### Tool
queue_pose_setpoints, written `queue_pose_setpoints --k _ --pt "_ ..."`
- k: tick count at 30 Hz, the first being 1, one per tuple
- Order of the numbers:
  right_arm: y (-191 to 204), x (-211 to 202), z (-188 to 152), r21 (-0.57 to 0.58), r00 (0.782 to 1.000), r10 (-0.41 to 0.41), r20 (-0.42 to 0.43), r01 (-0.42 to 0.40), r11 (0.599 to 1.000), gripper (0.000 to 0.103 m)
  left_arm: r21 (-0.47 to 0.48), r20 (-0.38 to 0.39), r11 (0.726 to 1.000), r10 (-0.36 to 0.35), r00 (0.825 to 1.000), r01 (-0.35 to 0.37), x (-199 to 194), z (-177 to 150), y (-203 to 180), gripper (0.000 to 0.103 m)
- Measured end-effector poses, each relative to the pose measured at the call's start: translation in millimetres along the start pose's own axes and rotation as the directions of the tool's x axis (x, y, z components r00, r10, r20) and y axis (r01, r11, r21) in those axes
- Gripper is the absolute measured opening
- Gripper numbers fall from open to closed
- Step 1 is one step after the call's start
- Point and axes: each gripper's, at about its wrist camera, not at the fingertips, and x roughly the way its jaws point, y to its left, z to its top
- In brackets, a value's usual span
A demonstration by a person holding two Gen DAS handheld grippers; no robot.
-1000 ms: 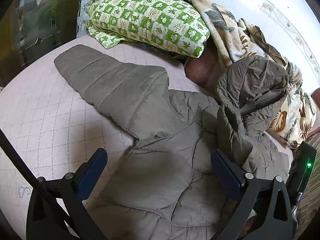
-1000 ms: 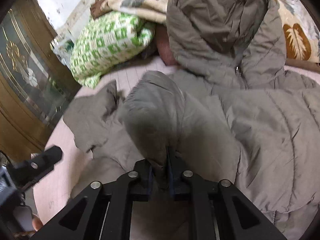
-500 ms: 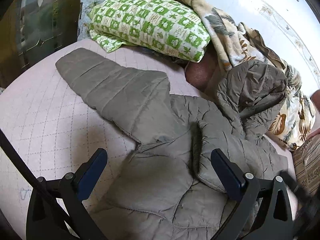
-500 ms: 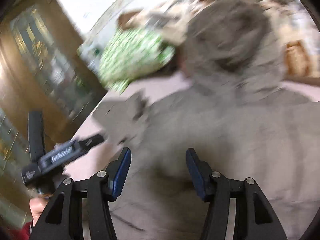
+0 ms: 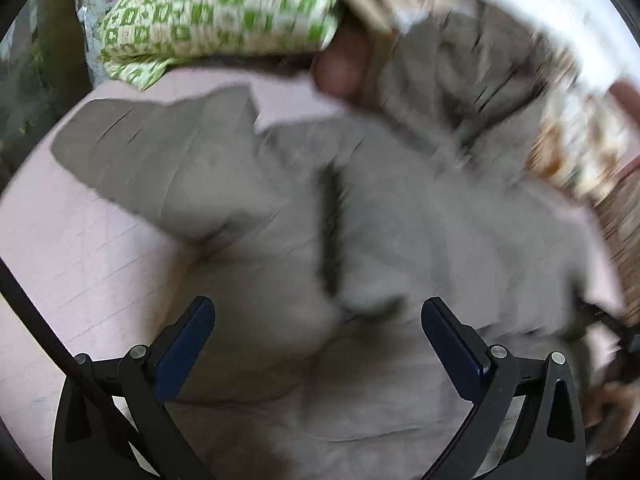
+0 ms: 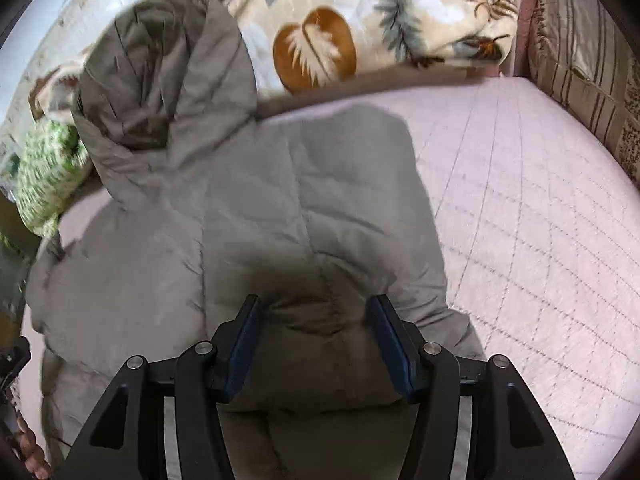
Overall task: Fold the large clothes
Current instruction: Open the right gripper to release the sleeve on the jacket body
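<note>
Now that my right fingers point(image 6: 314, 340) have let the sleeve go, both sets are spread wide, holding nothing. Jacket point(image 6: 248, 220) lies on the bed point(image 6: 540, 200) under them, that sleeve folded across its front, other sleeve point(image 5: 160, 160) ahead of my left fingers point(image 5: 318, 344) still out.

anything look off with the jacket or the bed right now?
Nothing damaged or spilled. The grey puffer jacket is only part folded: one sleeve is splayed out across the pink bedspread, and the hood is bunched against the leaf-print blanket.
</note>
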Motion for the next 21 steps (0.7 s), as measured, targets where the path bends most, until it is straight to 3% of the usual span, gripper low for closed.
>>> queue_pose_setpoints --k 3,5,7,9,13,18,21 --pt "3 4 -2 -0.023 1.0 -0.026 -0.014 0.025 0.999 0.062 0.04 -0.078 0.993 0.117 0.99 -0.114 23 -4 -1 0.103" --pt "4 -3 -1 -0.016 0.999 -0.032 -0.017 0.032 0.999 0.062 0.027 -0.074 0.995 0.102 0.992 -0.1 21 -3 3 0.103" --pt "7 -15 2 -0.014 1.0 -0.029 0.008 0.029 0.999 0.062 -0.014 -0.052 0.999 0.041 0.998 -0.041 9 -1 8 0.103" --pt "17 -35 5 -0.026 0.998 -0.008 0.055 0.01 1.0 0.062 -0.056 0.011 0.998 -0.021 1.0 0.022 -11 2 15 0.103" --pt "42 -67 9 -0.067 0.987 0.054 0.15 -0.045 0.997 0.062 -0.081 0.134 0.997 0.015 0.991 -0.004 -39 7 27 0.103" --pt "76 -76 -1 -0.143 0.979 0.149 0.136 -0.13 0.981 0.062 -0.192 0.116 0.981 0.004 0.993 0.019 -39 18 73 0.103" --pt "90 -56 -11 -0.188 0.989 0.125 0.083 -0.108 0.976 0.062 -0.26 0.104 0.965 -0.013 0.994 0.04 -39 20 102 0.103"
